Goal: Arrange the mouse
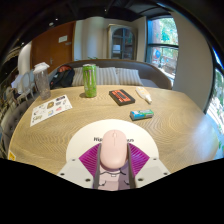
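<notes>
A pale pink computer mouse (113, 148) sits between my two fingers, whose purple pads (92, 157) press on both of its sides. My gripper (113, 160) is shut on the mouse and holds it over a white round mat (82, 140) with dark lettering, which lies at the near edge of the wooden table (170, 125). I cannot tell whether the mouse touches the mat or hangs just above it.
On the table beyond lie a teal object (141, 115), a dark red-and-black box (122, 96), a white object (144, 95), a green can (89, 80), a printed sheet (50, 108) and a clear container (41, 84). A sofa (125, 72) and a window (160, 42) lie behind.
</notes>
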